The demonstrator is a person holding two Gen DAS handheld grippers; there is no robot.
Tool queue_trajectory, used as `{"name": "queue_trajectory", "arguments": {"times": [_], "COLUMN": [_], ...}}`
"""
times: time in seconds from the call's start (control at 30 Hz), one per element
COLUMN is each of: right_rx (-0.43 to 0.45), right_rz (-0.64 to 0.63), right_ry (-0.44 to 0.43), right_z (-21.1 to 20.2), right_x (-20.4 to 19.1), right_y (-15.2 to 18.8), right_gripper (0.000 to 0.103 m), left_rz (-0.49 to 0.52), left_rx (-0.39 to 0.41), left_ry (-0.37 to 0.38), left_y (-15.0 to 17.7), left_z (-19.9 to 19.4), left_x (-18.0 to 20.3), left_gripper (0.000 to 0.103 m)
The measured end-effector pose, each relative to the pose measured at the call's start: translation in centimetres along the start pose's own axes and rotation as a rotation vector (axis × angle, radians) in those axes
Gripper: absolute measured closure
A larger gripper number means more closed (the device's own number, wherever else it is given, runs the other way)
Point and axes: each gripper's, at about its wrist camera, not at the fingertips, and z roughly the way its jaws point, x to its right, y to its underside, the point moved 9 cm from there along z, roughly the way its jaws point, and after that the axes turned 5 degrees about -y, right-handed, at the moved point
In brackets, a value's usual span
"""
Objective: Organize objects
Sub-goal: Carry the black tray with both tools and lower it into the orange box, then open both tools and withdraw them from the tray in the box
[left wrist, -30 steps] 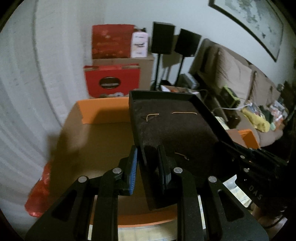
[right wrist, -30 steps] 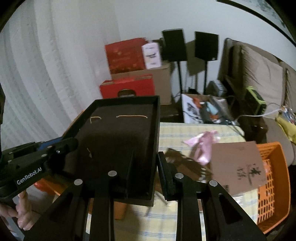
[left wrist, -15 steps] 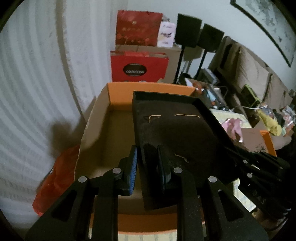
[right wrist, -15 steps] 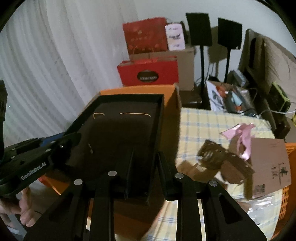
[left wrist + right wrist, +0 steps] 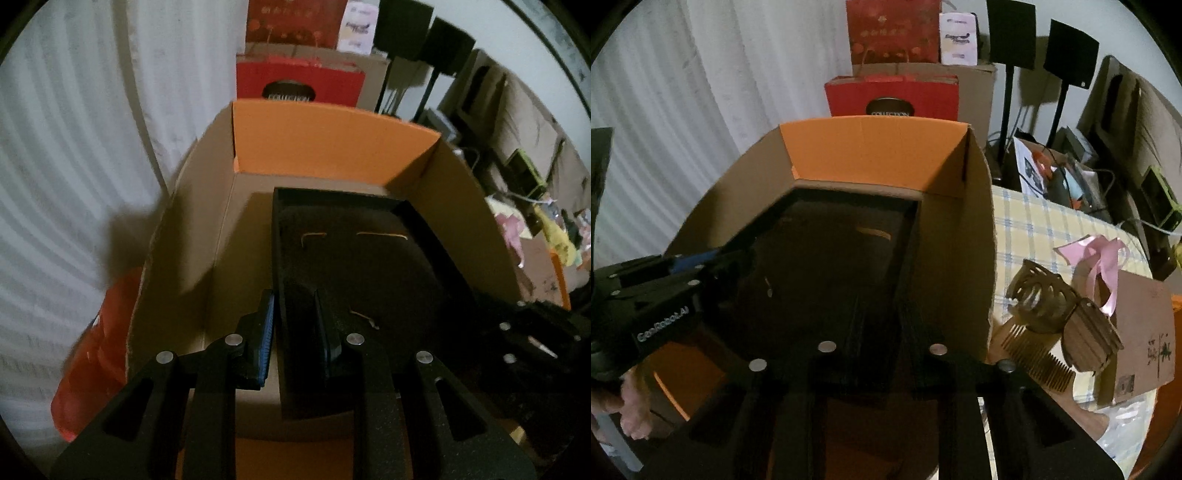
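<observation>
**Tray now down inside the box**

Left wrist: black shallow rectangular tray with dark felt lining [image 5: 354, 266], a second ago above the open brown cardboard box with orange flaps [image 5: 332, 147], now sits low between its walls, toward the right one. Left gripper [image 5: 295, 332] clamps the tray's left rim. Thin gold wire pieces lie on the felt.

Right wrist: right gripper [image 5: 882, 325] straddles the tray's right rim, jaws closing. Placement looks nearly done; release comes next.
</observation>
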Motion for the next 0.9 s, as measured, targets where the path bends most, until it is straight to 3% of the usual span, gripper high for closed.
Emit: {"name": "queue_trajectory", "arguments": {"times": [0.13, 0.27, 0.47, 0.53, 0.7, 0.9], "right_rx": [-0.006, 0.020, 0.077, 0.099, 0.143, 0.156], "right_rz": [-0.015, -0.003, 0.019, 0.024, 0.037, 0.056], "right_ry": [-0.012, -0.031, -0.023, -0.011, 0.034, 0.073], "right_z": [-0.1, -1.5, -5.3, -6.7, -9.9, -11.8], "right_x": [-0.3, 0.2, 2.1, 3.0, 5.5, 8.2], "right_y": [0.0, -0.3, -0.9, -0.9, -0.6, 0.6], "right_gripper": [0.090, 0.089, 0.084, 0.072, 0.053, 0.049], "left_rz": [-0.015, -0.037, -0.004, 0.005, 0.045, 0.088], "left_rx": [-0.005, 0.027, 0.086, 0.100, 0.128, 0.136], "left_ry": [-0.004, -0.013, 0.030, 0.066, 0.112, 0.167], "left_y": [0.3, 0.0, -0.2, -0.3, -0.4, 0.0], "left_z": [0.3, -0.8, -3.5, -4.4, -6.2, -7.8], "left_x": [-0.3, -0.4, 1.6, 2.6, 5.4, 8.8], "left_gripper": [0.081, 0.049, 0.031, 0.026, 0.018, 0.017]}}
